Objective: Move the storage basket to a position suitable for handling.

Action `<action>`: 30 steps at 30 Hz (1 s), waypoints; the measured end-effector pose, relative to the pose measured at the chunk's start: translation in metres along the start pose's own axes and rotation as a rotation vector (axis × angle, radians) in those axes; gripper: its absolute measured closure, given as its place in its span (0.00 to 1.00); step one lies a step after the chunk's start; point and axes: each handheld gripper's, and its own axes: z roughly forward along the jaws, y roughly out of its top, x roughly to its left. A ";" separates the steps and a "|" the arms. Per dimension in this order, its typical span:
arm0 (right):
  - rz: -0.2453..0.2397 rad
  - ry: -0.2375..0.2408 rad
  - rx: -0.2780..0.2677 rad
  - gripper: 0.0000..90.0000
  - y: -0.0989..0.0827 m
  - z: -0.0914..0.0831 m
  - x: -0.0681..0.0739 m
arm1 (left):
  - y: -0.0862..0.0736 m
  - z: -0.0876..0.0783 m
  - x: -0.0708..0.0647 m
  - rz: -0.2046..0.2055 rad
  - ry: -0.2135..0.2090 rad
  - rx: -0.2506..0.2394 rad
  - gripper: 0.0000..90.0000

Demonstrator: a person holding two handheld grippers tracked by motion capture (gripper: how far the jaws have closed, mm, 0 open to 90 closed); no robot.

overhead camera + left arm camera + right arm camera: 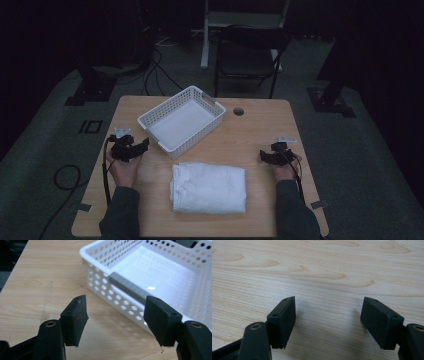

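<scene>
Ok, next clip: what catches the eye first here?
The folded white towel lies on the near middle of the wooden table, between the two hands. Behind it, a white perforated basket sits askew and holds nothing. The left gripper and right gripper are both open and hold nothing.
</scene>
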 end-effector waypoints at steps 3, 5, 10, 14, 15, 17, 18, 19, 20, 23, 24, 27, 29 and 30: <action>0.001 0.000 0.001 0.30 0.000 0.000 0.000 | 0.001 -0.001 -0.006 -0.014 -0.023 -0.008 0.37; 0.001 0.000 0.001 0.30 0.000 0.000 0.000 | 0.000 0.000 -0.010 -0.026 -0.044 -0.009 0.36; 0.002 -0.001 0.001 0.30 0.000 0.000 0.000 | 0.000 0.003 -0.018 -0.022 -0.049 0.006 0.34; 0.004 -0.003 0.001 0.30 0.000 0.000 0.000 | -0.002 0.007 -0.027 -0.011 -0.044 0.017 0.34; 0.005 -0.004 0.000 0.30 0.000 0.000 0.000 | -0.003 0.008 -0.029 -0.007 -0.047 0.024 0.34; 0.005 -0.005 -0.001 0.30 0.000 0.000 0.000 | -0.005 0.011 -0.035 -0.009 -0.051 0.019 0.33; 0.005 -0.005 -0.002 0.30 0.000 0.000 0.000 | -0.006 0.012 -0.037 -0.010 -0.056 0.019 0.33; 0.006 -0.005 -0.002 0.30 0.000 0.000 0.001 | -0.006 0.013 -0.040 -0.009 -0.057 0.020 0.33; 0.007 -0.006 -0.003 0.29 0.000 0.000 0.001 | -0.006 0.014 -0.042 -0.002 -0.053 0.023 0.34; 0.005 -0.005 -0.004 0.29 0.000 0.001 0.000 | -0.006 0.018 -0.048 0.011 -0.050 0.036 0.34; 0.005 -0.005 -0.004 0.29 0.000 0.001 0.000 | -0.007 0.019 -0.049 0.016 -0.051 0.040 0.35; 0.005 -0.005 -0.004 0.29 0.000 0.001 0.000 | -0.007 0.020 -0.052 0.025 -0.056 0.043 0.38; 0.005 -0.005 -0.004 0.29 0.000 0.001 0.000 | -0.007 0.019 -0.053 0.032 -0.047 0.038 0.39; 0.005 -0.004 -0.004 0.29 0.000 0.001 0.000 | -0.007 0.019 -0.053 0.034 -0.045 0.037 0.40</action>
